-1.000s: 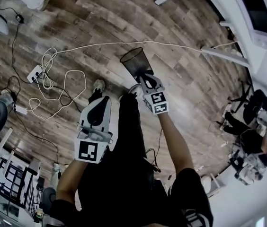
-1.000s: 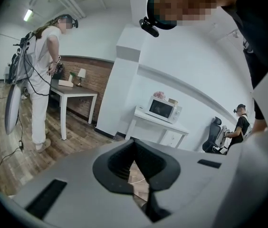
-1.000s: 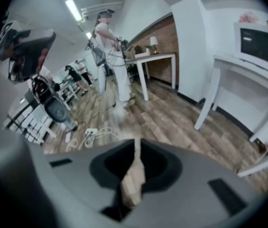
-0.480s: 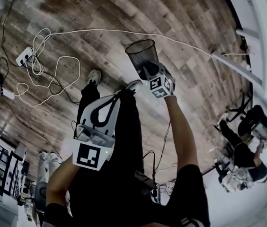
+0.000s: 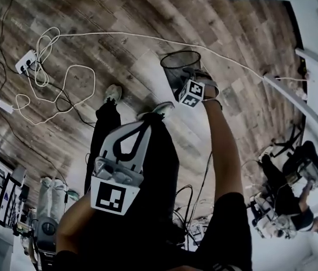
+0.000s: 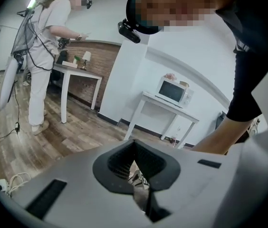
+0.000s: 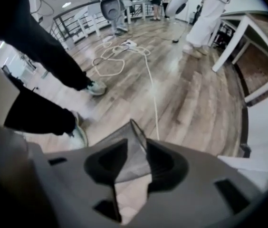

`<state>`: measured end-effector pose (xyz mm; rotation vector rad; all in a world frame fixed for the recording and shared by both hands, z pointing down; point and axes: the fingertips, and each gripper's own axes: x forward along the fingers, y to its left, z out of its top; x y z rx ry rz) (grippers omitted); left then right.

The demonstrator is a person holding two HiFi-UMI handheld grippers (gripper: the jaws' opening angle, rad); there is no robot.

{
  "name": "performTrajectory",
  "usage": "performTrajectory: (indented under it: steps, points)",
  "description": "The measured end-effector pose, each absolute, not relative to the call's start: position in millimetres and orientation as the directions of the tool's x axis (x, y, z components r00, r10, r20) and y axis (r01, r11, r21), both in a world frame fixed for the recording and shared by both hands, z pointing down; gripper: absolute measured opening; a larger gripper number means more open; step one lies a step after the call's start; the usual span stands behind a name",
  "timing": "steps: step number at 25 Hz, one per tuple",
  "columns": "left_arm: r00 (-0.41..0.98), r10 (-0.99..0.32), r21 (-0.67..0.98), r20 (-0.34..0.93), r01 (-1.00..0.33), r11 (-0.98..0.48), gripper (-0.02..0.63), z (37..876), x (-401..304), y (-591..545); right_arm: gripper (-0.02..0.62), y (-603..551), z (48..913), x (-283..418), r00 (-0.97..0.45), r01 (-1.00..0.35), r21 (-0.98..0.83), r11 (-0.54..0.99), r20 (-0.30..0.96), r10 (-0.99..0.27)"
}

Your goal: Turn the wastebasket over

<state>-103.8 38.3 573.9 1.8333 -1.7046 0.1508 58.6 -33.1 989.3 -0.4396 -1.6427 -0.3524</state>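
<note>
1. Head view: the basket point(image 5: 177, 66), black mesh, stands upright on the floor point(image 5: 119, 27), mouth up, by the person's shoes point(image 5: 113, 92). The right tool point(image 5: 189, 81) points down at its near rim, judged to be setting it there.
2. Left gripper view: left tool point(image 6: 134, 148) clenched, empty, held aside as idle.
3. Right gripper view: jaws have just been opening; mesh rim between them, released.

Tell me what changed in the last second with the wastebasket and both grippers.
The right gripper has brought the wastebasket down toward the floor, mouth up. Its jaws have just been opening, so the mesh wall stands between them but is no longer pinched. The left gripper stays shut and empty, and the white cable lies on the floor as before.
</note>
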Motion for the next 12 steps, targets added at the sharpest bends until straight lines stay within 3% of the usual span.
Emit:
performTrajectory:
  steps: [8,12]
  points:
    - [0.153,-0.854,0.385,0.497,-0.921,0.059,0.034,613,-105,40,0.144,-51,1054,78,0.071,0.679,-0.084,0.73,0.996,0.049]
    - [0.142,-0.843,0.383,0.519,-0.92,0.08,0.034,628,-110,47,0.146,-53,1072,79,0.132,0.713,-0.143,0.687,0.989,0.069]
